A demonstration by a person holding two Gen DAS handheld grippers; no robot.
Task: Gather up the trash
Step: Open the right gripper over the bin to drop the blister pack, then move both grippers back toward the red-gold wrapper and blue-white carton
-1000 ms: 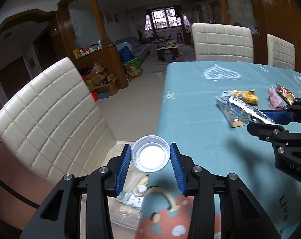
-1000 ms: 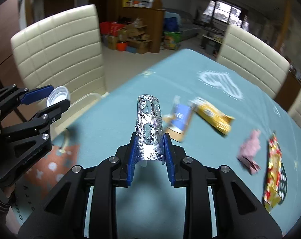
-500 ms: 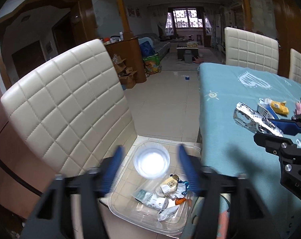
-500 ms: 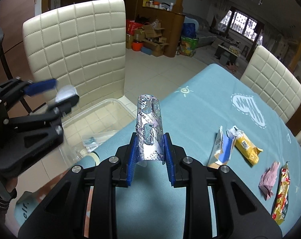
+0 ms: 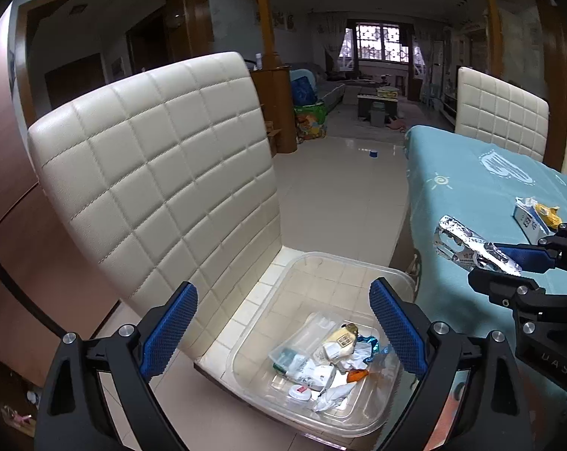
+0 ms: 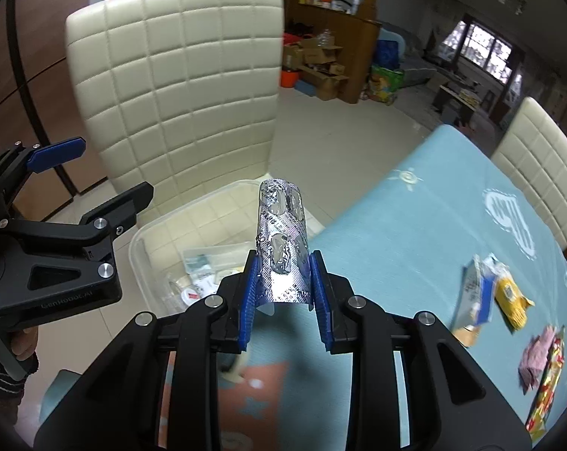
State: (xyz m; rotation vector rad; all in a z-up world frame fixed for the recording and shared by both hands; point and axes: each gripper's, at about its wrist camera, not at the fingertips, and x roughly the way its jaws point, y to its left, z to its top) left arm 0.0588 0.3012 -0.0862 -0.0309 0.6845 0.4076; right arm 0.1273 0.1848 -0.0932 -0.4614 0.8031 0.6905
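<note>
Trash in the clear plastic bin is a crumpled heap of wrappers with a white bottle cap, and the bin sits on the seat of the quilted cream chair, snug against the desk's left edge. Left hand-held gripper tilts down over the bin, jaws opening wide, nothing between them. Right hand-held gripper pinches a curled silver blister pack above the desk edge. More wrappers lie toward the desk's right side.
</note>
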